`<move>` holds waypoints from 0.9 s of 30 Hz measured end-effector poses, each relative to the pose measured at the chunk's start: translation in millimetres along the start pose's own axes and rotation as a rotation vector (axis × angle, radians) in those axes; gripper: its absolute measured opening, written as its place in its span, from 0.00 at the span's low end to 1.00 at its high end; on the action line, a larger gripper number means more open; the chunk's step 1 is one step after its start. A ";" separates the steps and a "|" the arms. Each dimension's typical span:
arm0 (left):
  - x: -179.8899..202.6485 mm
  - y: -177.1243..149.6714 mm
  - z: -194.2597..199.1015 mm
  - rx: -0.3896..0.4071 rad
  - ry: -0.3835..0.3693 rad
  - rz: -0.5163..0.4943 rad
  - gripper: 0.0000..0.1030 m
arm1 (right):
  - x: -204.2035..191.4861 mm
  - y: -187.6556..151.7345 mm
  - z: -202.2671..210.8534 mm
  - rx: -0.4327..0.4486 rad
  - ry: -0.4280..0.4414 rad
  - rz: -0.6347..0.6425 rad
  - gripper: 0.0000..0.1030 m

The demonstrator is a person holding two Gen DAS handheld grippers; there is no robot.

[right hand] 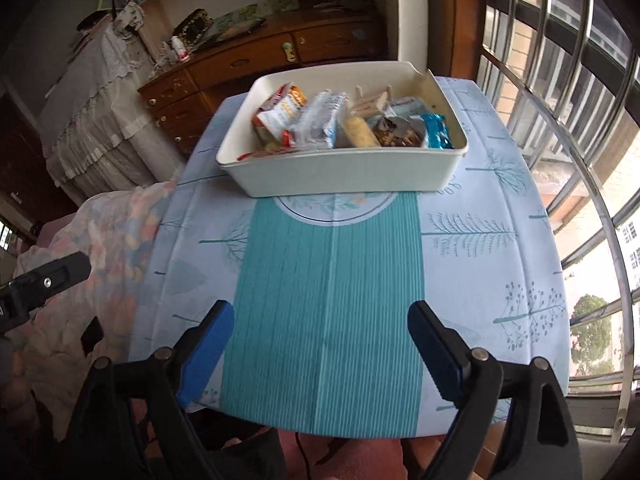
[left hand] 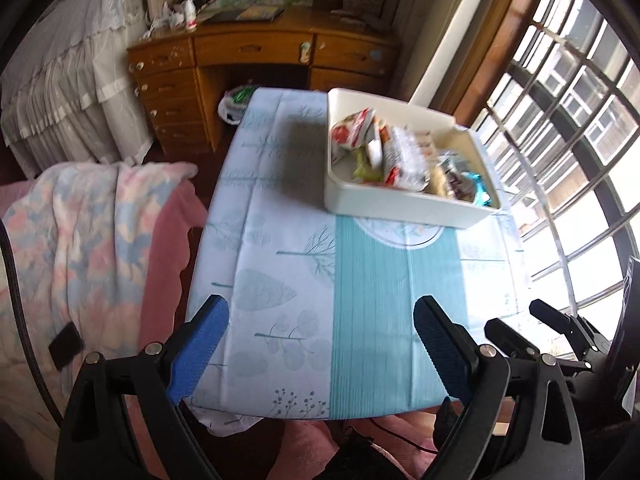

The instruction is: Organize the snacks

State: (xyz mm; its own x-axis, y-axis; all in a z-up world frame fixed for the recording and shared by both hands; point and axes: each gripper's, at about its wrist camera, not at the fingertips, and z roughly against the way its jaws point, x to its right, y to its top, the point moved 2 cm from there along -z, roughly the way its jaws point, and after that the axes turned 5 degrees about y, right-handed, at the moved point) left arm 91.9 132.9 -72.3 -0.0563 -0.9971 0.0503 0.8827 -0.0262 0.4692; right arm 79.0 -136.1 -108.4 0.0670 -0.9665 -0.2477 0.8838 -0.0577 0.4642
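Note:
A white plastic bin [left hand: 400, 208] [right hand: 340, 176] stands at the far side of the small table, packed with several wrapped snacks [right hand: 332, 124] [left hand: 396, 152]: red-and-white packs on the left, a shiny blue one on the right. My left gripper [left hand: 320, 312] hangs open over the near part of the table, nothing between its blue pads. My right gripper [right hand: 320, 320] is also open and empty above the teal stripe, well short of the bin. The right gripper's fingers [left hand: 548, 316] show at the right edge of the left wrist view.
The table wears a pale blue cloth with a teal stripe [right hand: 328, 280]. A blanket-covered seat [left hand: 80, 240] lies to the left, a wooden desk [left hand: 260, 56] stands behind, and a barred window [right hand: 568, 120] runs along the right. A cable trails below the table's near edge.

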 end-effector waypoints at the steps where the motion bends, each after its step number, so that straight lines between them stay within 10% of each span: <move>1: 5.1 2.1 9.2 0.014 -0.001 -0.012 0.90 | -5.1 2.6 8.3 0.007 0.004 0.025 0.91; 9: 50.8 13.2 61.6 0.078 0.022 -0.075 0.90 | -24.3 12.1 77.9 0.050 -0.014 0.214 0.94; 27: 108.1 -12.9 113.1 0.231 0.174 -0.078 0.96 | 18.7 -3.6 163.2 0.227 -0.059 -0.014 0.96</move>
State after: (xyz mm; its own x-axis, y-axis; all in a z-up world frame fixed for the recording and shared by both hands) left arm 21.6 33.5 26.7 -0.0215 -0.9905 -0.1360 0.7483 -0.1061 0.6548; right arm 1.6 -194.7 24.1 0.0222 -0.9777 -0.2086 0.7570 -0.1199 0.6424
